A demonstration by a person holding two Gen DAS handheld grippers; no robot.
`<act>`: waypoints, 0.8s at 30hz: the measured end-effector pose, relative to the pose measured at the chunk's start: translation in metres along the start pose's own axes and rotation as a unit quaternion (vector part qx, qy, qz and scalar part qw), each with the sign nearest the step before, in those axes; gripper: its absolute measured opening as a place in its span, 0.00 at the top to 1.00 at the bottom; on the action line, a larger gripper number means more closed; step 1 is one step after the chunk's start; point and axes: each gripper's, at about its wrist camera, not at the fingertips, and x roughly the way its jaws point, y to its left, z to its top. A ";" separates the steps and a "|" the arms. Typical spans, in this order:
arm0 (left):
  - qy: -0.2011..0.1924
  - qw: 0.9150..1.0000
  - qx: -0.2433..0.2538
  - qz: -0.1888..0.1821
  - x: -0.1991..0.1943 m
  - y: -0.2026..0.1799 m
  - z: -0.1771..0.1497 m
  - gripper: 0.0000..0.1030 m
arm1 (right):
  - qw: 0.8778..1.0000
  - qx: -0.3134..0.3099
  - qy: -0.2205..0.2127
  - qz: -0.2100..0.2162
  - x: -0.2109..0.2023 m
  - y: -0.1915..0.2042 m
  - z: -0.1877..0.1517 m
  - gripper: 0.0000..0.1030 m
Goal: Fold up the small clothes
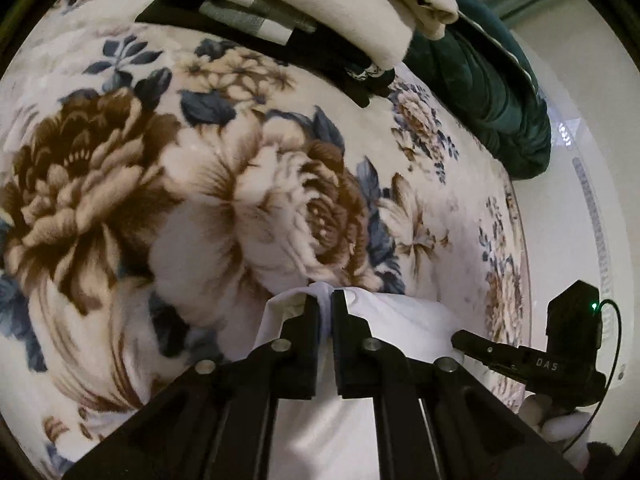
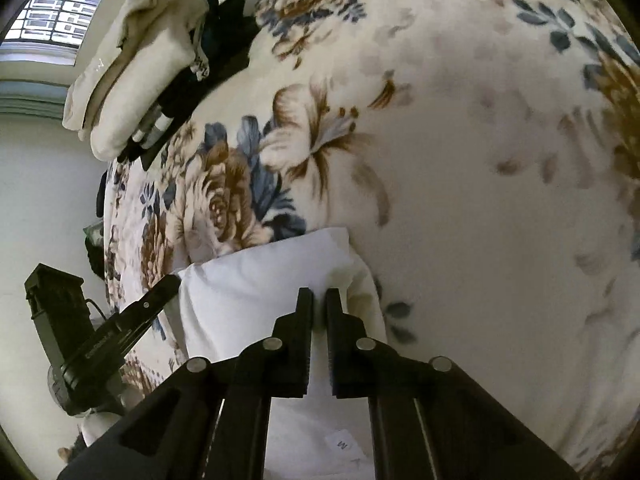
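A small white garment lies on a floral blanket. My left gripper is shut on the garment's far edge, with a bunch of cloth pinched between the fingers. My right gripper is shut on another edge of the same white garment. A label with letters shows on the cloth low in the right wrist view. The right gripper shows at the right of the left wrist view, and the left gripper shows at the left of the right wrist view. Both grip the garment side by side.
A stack of folded clothes, cream on top of black and striped pieces, lies at the far side of the blanket. It also shows in the right wrist view. A dark green cushion lies beside it. A window is at far left.
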 end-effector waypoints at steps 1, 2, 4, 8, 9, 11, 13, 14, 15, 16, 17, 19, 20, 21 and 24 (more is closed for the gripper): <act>0.003 1.000 -0.011 -0.002 0.003 0.006 0.001 0.96 | 1.000 0.003 -0.003 0.004 -0.001 -0.001 -0.001 0.94; 0.005 1.000 -0.022 -0.004 0.006 0.010 0.003 0.98 | 1.000 0.004 -0.005 0.005 -0.002 -0.002 -0.001 0.94; 0.000 0.999 -0.053 0.007 0.009 0.027 0.010 0.99 | 1.000 0.005 -0.004 0.004 -0.001 -0.003 -0.001 0.94; 0.009 0.993 -0.112 -0.048 -0.003 0.055 0.019 0.96 | 1.000 -0.003 0.024 -0.015 0.008 -0.006 0.004 0.91; 0.016 0.993 -0.102 -0.059 -0.011 0.052 0.016 0.89 | 1.000 0.001 0.031 -0.002 0.006 -0.008 0.005 0.89; 0.031 0.995 -0.080 -0.057 -0.023 0.043 0.003 0.68 | 0.999 0.004 0.044 0.016 -0.003 -0.011 0.004 0.67; 0.043 0.994 -0.070 -0.066 -0.032 0.032 -0.016 0.50 | 0.999 0.007 0.048 0.021 -0.015 -0.017 -0.005 0.56; 0.051 0.994 -0.068 -0.065 -0.031 0.027 -0.025 0.50 | 0.998 0.012 0.051 0.026 -0.019 -0.021 -0.012 0.56; 0.064 0.994 -0.062 -0.061 -0.027 0.021 -0.035 0.50 | 0.997 0.022 0.063 0.033 -0.020 -0.027 -0.020 0.56; 0.073 0.995 -0.052 -0.053 -0.022 0.016 -0.042 0.50 | 0.997 0.028 0.070 0.034 -0.020 -0.031 -0.025 0.56; 0.075 0.996 -0.040 -0.033 -0.016 0.011 -0.049 0.53 | 0.996 0.034 0.077 0.035 -0.017 -0.035 -0.032 0.56; 0.067 0.997 -0.027 -0.010 -0.006 0.006 -0.058 0.84 | 0.995 0.035 0.091 0.031 -0.008 -0.038 -0.044 0.56; 0.065 0.998 -0.023 -0.002 -0.003 0.005 -0.059 0.97 | 0.994 0.038 0.094 0.032 -0.004 -0.039 -0.049 0.57; 0.055 0.998 -0.015 0.008 -0.003 0.003 -0.057 0.97 | 0.994 0.042 0.094 0.033 0.000 -0.039 -0.053 0.62; 0.020 1.000 -0.007 0.009 -0.014 -0.001 -0.044 0.97 | 0.997 0.030 0.062 0.027 -0.003 -0.031 -0.058 0.95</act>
